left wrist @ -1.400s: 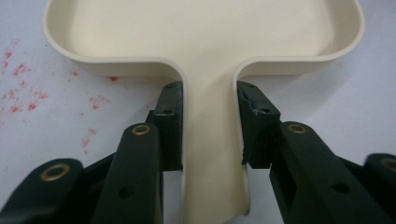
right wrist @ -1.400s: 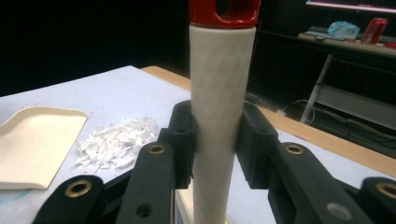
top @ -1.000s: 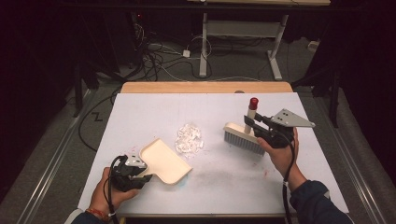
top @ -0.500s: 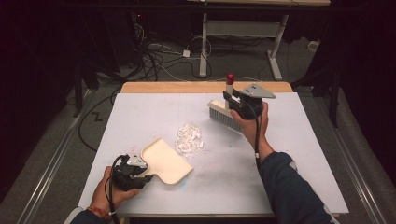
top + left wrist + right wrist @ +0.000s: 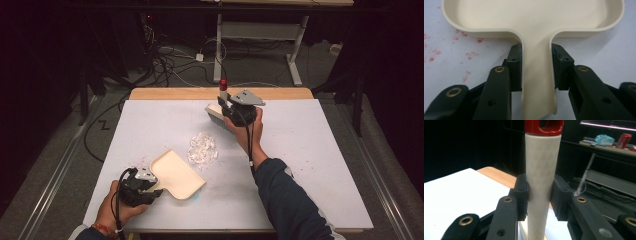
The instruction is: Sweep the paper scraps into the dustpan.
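A small heap of clear crumpled bits [image 5: 202,149] lies on the white table [image 5: 310,150] at the centre of the high view, just to the upper right of a cream dustpan [image 5: 176,173]. The dustpan rests flat in the lower left of that frame, its open edge turned toward the heap but apart from it. The left gripper [image 5: 150,186] is clenched on the dustpan's handle; in the left gripper view both black jaws press against the sides of the handle [image 5: 537,82], with the pan's tray spreading across the top of the frame. Faint red specks [image 5: 439,52] mark the table at the left of that view.

Above centre of the high view, near the table's far edge, the right gripper [image 5: 226,106] grasps a brush [image 5: 216,113] by its handle, the bristle head pointing toward the upper left, beyond the heap. In the right gripper view the pale handle [image 5: 541,180] stands upright between the two jaws, which pinch it from both sides, and a red cap [image 5: 544,126] tops it. A wooden strip [image 5: 215,93] borders the table's far edge.
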The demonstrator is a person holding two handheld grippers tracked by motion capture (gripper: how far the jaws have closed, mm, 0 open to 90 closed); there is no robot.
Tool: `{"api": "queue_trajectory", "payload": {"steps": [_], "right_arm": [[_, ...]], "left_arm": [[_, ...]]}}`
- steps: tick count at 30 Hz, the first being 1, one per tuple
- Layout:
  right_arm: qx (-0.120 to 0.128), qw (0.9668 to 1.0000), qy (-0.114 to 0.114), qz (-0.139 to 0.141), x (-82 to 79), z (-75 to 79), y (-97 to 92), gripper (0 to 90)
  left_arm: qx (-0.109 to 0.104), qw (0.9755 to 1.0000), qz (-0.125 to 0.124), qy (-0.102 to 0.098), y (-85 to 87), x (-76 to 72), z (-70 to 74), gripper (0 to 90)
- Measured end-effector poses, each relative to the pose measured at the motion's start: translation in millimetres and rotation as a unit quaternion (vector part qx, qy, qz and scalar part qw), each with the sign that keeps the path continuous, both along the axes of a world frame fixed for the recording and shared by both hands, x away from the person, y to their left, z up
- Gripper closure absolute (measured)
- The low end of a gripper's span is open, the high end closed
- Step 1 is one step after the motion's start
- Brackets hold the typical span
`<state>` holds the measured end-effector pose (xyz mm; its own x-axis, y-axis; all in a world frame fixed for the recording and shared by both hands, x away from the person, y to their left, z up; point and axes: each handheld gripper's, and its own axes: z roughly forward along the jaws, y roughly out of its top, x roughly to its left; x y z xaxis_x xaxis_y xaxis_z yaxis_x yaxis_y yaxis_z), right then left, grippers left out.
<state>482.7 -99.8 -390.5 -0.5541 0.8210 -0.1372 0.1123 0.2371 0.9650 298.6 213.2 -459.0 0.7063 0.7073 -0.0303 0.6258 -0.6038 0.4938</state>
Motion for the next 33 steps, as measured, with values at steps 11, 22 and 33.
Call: {"api": "queue_trajectory", "payload": {"steps": [11,22,33], "right_arm": [[-0.033,0.9965,0.004,0.077,-33.9,-3.9,21.7,70.2],[-0.036,0.9917,0.015,0.122,-65.6,-3.6,25.2,69.9],[-0.034,0.9939,0.005,0.105,-63.8,1.7,16.9,70.5]], "left_arm": [[0.000,1.0000,0.005,0.001,1.4,-1.6,0.4,63.3],[0.006,0.9999,0.009,0.003,-0.6,-1.8,1.5,63.3],[0.007,0.9999,0.009,0.003,-1.3,-1.2,0.9,63.2]]}}
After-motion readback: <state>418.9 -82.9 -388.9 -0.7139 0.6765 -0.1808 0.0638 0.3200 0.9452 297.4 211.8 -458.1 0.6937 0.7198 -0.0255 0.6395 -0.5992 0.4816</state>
